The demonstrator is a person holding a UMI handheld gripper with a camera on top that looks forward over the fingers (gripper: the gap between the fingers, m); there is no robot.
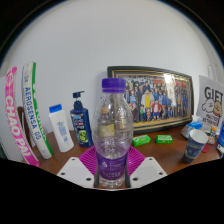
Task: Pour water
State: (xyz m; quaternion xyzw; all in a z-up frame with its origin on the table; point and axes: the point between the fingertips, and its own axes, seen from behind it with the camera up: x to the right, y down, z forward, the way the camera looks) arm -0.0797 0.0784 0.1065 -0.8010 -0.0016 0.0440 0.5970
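Item: water bottle (113, 125), capped, lower centre of frame, pinched between the tongs (112, 160). Cup (195, 144) at right on tabletop (160, 152). Step: carrying; pouring apparently requires uncapping first.

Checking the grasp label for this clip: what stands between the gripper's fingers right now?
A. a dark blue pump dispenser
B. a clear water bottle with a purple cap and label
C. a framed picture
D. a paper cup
B: the clear water bottle, purple-capped and purple-labelled, stands between the fingers, whose pink pads flank its base; the pump dispenser stands beyond it.
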